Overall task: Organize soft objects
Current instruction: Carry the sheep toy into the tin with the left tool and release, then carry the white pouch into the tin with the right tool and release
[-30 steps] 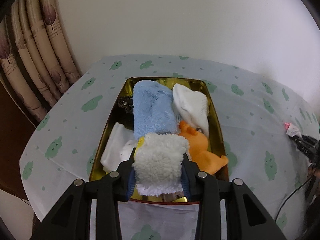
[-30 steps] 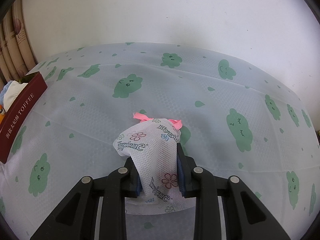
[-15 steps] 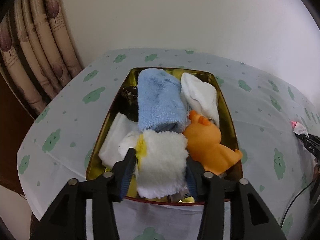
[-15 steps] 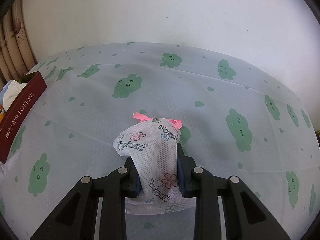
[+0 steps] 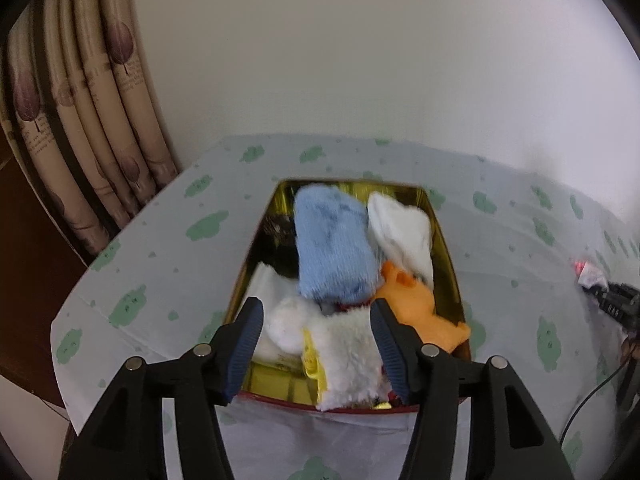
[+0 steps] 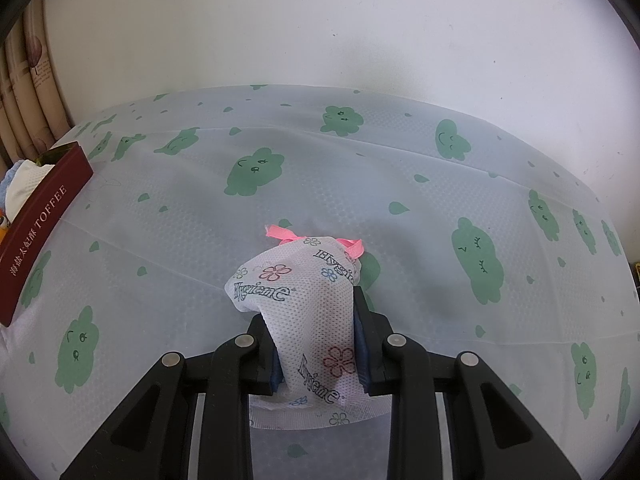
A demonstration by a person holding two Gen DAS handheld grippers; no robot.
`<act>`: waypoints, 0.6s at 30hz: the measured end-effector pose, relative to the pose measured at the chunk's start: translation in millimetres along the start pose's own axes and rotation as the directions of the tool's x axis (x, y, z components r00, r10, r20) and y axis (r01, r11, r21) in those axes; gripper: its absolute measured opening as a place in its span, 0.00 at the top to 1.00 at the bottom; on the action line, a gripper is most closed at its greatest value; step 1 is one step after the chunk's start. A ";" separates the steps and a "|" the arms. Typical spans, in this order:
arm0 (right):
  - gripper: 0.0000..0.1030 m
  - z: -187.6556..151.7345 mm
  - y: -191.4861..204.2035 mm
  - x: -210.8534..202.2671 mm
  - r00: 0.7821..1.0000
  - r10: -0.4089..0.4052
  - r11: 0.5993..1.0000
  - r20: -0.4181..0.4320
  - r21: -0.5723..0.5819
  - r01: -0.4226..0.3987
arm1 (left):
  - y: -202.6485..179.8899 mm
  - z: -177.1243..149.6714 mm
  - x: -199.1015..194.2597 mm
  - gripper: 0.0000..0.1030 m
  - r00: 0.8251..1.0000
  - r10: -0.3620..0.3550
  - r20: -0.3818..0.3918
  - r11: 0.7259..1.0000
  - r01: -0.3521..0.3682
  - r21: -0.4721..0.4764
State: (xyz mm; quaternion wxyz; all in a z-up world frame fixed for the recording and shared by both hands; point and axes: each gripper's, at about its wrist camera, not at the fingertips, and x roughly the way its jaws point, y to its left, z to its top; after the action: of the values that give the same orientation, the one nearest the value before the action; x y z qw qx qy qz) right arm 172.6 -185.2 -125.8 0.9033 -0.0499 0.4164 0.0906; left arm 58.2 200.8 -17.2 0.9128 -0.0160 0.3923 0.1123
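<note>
A gold-lined tin [image 5: 448, 240] with red sides holds a blue towel roll [image 5: 334, 248], a white cloth [image 5: 400, 232], an orange toy [image 5: 416, 312] and a fluffy white cloth with a yellow tag [image 5: 348, 356] at its near end. My left gripper [image 5: 318, 334] hangs over that fluffy cloth, jaws opening, pads off it. In the right wrist view my right gripper [image 6: 316, 344] is shut on a white mesh pouch [image 6: 308, 304] printed with flowers, its pink ribbon [image 6: 288, 236] at the far end. The same tin [image 6: 36, 220] shows at the left edge.
A tablecloth [image 6: 360, 184] printed with green clouds covers the table, which meets a white wall behind. Curtain folds [image 5: 80, 100] hang at the left. A folded white cloth [image 5: 268, 284] lies at the tin's left side. A cable and dark device [image 5: 612, 308] sit at the right edge.
My left gripper has opened and let go of the fluffy white cloth, which now lies in the tin's near end, and has drawn back a little. The right gripper and pouch have not moved.
</note>
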 end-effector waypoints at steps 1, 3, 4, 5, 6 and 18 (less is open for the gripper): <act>0.75 0.0 0.5 -0.2 1.000 -0.006 1.000 0.001 -0.005 0.006 | 2.0 2.3 -2.5 0.44 1.000 0.012 0.015 1.000 -0.012 -0.010; 0.75 0.3 1.7 -0.4 1.000 -0.014 1.000 0.002 -0.011 0.014 | 6.2 5.5 -7.2 0.44 0.998 0.037 0.049 0.999 -0.035 -0.034; 0.74 0.4 1.5 -0.4 1.000 -0.015 1.000 0.003 -0.012 0.015 | 8.5 6.8 -9.2 0.44 0.996 0.059 0.069 0.997 -0.055 -0.053; 0.74 0.5 1.3 -0.7 1.000 -0.013 1.000 0.002 -0.010 0.013 | 11.1 6.8 -10.1 0.44 0.994 0.070 0.078 0.996 -0.065 -0.062; 0.75 0.5 1.8 -0.9 1.000 -0.012 1.000 0.003 -0.008 0.012 | 13.6 6.8 -10.2 0.44 0.993 0.082 0.089 0.994 -0.075 -0.076; 0.79 8.5 12.8 -15.2 1.000 -0.014 1.000 -0.004 0.002 0.014 | 38.4 -14.8 -8.0 0.44 0.976 0.198 0.089 0.972 -0.185 -0.143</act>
State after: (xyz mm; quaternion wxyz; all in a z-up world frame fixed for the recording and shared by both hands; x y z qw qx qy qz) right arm 166.6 -173.1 -108.9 0.9030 -0.0522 0.4181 0.0841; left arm 34.0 234.9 -19.4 0.9136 -0.0334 0.3361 0.2265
